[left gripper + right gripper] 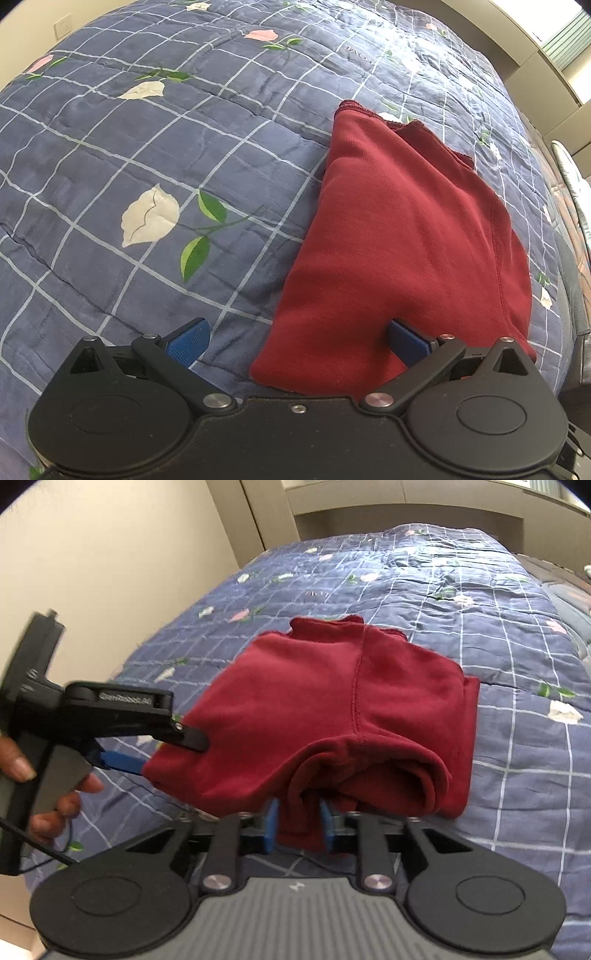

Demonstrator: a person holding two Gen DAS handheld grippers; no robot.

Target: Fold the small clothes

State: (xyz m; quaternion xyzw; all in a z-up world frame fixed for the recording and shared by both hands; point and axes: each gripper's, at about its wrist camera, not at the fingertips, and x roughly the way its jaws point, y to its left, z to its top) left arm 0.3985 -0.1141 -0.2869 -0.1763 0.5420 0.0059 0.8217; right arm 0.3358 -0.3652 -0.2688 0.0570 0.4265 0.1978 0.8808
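**Red garment gripped at the near edge of the bed**

On the bed, a dark red garment [399, 236] is seen lying folded over a blue checked quilt [147, 147] printed with white and pink flowers and green leaves. In the left wrist view the cloth is spread lengthwise away from the camera, its hemmed ends at the far side and a stitched seam running along its right part.

The left tool [299, 339] is held wide open. One blue pad [188, 341] is shown resting above bare quilt just beside the garment's left edge, while the other blue pad [408, 341] is set against the red cloth at its near end. Nothing is clamped between them.

In the right wrist view the garment [332, 709] is seen bunched and rolled at its near edge, with a thick fold hanging toward the camera. The right tool [297, 825] is closed most of the way, and a wad of the red cloth is pinched between its two blue pads [272, 825].

At the left of that view the left tool [162, 746] is seen from the side, its black upper arm laid onto the garment's corner and its blue pad beneath the cloth edge. The handle is gripped by a hand [44, 786]. A pale wall [110, 572] is visible beyond the bed.
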